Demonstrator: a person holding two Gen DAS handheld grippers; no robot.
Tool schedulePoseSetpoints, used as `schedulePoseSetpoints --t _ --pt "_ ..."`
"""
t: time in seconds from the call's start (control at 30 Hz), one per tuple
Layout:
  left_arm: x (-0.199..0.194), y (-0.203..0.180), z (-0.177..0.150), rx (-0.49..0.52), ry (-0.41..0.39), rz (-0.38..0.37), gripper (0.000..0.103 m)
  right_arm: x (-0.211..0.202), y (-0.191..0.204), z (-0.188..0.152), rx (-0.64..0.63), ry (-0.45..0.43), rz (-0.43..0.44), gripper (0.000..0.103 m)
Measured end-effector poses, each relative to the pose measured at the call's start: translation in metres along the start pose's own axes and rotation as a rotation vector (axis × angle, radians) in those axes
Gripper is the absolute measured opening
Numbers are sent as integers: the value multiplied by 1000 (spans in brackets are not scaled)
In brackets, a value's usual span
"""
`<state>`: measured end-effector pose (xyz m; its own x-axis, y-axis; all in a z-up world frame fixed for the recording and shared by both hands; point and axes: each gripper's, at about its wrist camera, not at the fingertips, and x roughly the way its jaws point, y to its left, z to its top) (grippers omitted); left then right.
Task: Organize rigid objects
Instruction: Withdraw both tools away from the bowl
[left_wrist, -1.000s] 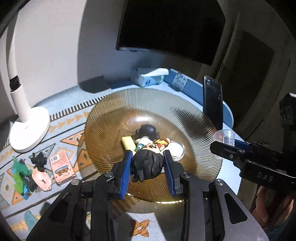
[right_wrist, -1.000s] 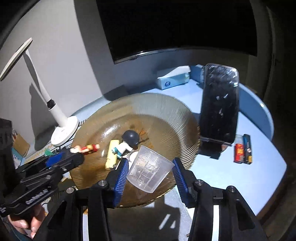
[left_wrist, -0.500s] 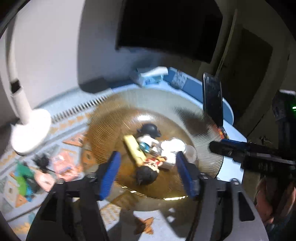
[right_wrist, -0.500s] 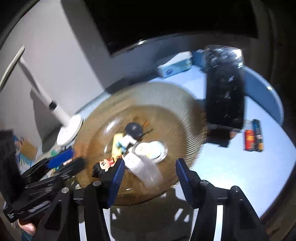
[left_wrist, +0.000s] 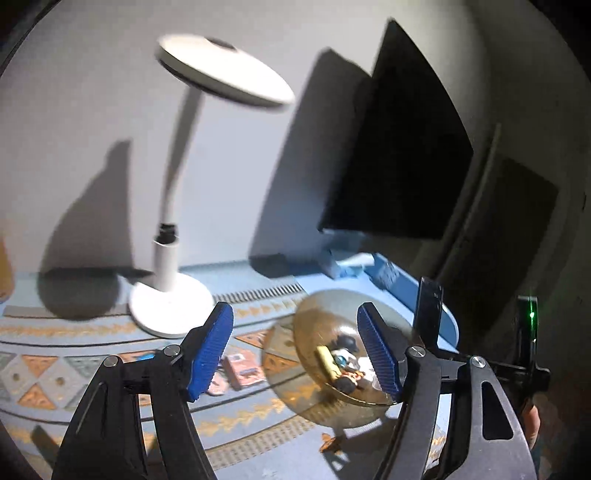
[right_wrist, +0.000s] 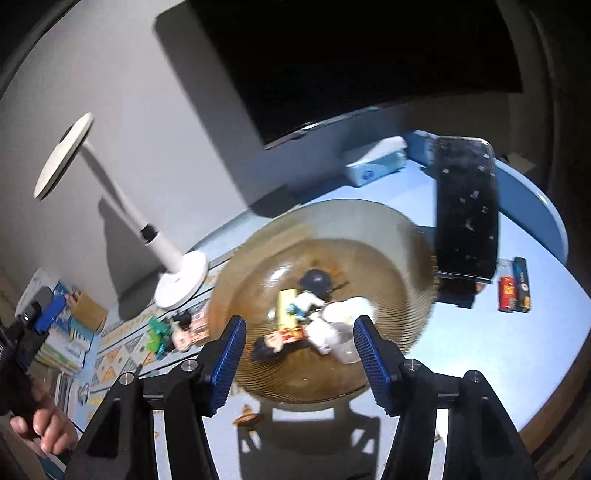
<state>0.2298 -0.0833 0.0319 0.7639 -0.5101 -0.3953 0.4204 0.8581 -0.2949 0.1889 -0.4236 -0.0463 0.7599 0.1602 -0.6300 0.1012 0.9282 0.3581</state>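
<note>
A ribbed amber glass bowl (right_wrist: 388, 240) (left_wrist: 314, 314) stands on the table. In it lie a black-haired figurine (right_wrist: 275, 343), a yellow block (right_wrist: 286, 308), a dark-helmeted figure (right_wrist: 316, 282), a white lid (right_wrist: 354, 306) and a clear plastic cup (right_wrist: 341, 347) on its side. My right gripper (right_wrist: 297, 358) is open and empty above the bowl's near rim. My left gripper (left_wrist: 295, 350) is open and empty, raised left of the bowl. More small toys (right_wrist: 173, 332) and a pink card (left_wrist: 243, 369) lie on the patterned mat.
A white desk lamp (left_wrist: 170, 302) stands at the back left. A phone on a stand (right_wrist: 465, 206) is right of the bowl, with two lighters (right_wrist: 515, 290) beside it. A tissue box (right_wrist: 376, 162) and a dark monitor (right_wrist: 351, 55) are behind.
My left gripper let go of the black-haired figurine and my right let go of the clear cup; both now lie in the bowl. Both grippers opened, lifted and drew back.
</note>
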Motion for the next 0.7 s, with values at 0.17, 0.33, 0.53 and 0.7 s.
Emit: schedulePoseSetpoints --t 0.17,0.33,0.53,0.7 --pt "-39 21 2 -34 -64 18 68 -7 30 -4 -56 -6 15 63" --pt "-68 37 -3 -59 -89 51 68 -7 57 -10 -111 5 17 63" --pt "-94 54 -8 -84 -120 97 68 0 83 -18 -159 27 28 63" --pt "-113 69 -12 -100 -144 144 68 10 99 -25 -190 52 55 63"
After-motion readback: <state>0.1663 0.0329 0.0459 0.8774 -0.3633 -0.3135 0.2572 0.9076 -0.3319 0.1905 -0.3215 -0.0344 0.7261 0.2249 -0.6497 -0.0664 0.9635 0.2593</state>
